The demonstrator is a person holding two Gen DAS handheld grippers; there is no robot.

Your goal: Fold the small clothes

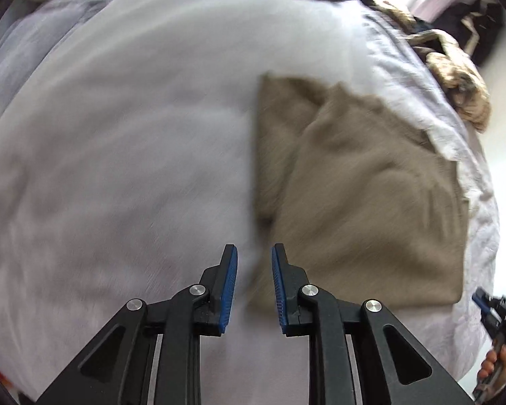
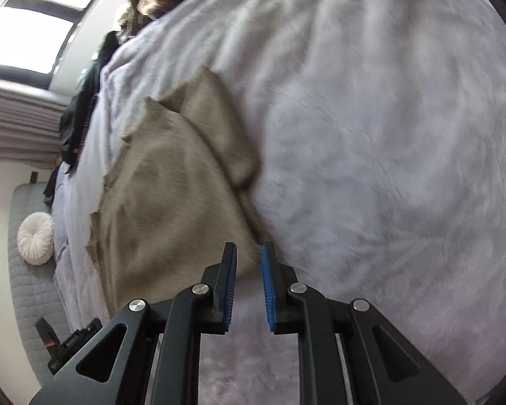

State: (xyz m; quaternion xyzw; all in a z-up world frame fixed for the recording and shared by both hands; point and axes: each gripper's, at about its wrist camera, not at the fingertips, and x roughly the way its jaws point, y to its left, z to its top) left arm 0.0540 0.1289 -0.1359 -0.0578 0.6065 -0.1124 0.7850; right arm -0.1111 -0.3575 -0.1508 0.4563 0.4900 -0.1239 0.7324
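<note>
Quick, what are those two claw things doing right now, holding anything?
Left gripper: open, holding nothing.
Right gripper: open, holding nothing, at the edge of the tan cloth.

1 tan garment [image 1: 361, 189], 2 tools [image 1: 254, 288] [image 2: 248, 287], 1 round white cushion [image 2: 36, 243].

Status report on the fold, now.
Left gripper open, empty. Right gripper open, empty. Olive-brown knit garment lying partly folded on the pale lilac fleece blanket. Nothing in the way.

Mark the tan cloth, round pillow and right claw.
tan cloth [image 1: 361, 182], left wrist view, middle of the top layer
round pillow [image 2: 36, 238], right wrist view, centre dimple
right claw [image 2: 248, 288], right wrist view, between fingertips
</note>
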